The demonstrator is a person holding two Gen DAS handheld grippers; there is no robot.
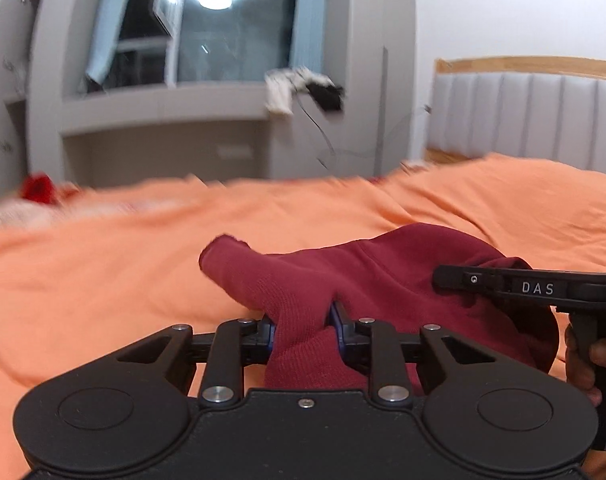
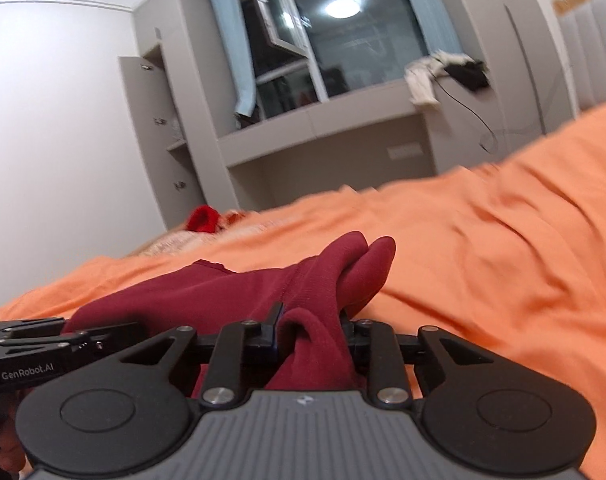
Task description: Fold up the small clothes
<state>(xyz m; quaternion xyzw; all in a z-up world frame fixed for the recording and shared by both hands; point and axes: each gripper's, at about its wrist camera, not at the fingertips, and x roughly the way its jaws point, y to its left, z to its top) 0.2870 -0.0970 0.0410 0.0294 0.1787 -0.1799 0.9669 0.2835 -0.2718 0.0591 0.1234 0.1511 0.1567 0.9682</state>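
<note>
Already your left tongs are clenched on a bunched fold of the dark red garment, the blue pads pressing the knit from both sides. Your right tongs are likewise clamped on a gathered edge of the same cloth, which bulges up between the jaws in the right wrist view. So you hold the piece at two points, side by side, with the two tools close together: each wrist view catches the other one at its edge.

From the tongs the garment runs forward and lies low over the orange bed cover, with a rounded sleeve or leg end poking out ahead. Its exact type I cannot tell. As far as these views show, the fold itself is not yet made; you have the grip, and the cloth is bunched rather than flat. What is left, I judge, is to spread it, lay it over itself and smooth it down. A bright red item sits at the far edge of the bed, possibly another piece waiting.

Readable writing: "DAS" on the right tool's arm in the left view, and "GenRobot.AI" on the left tool's body in the right view.
</note>
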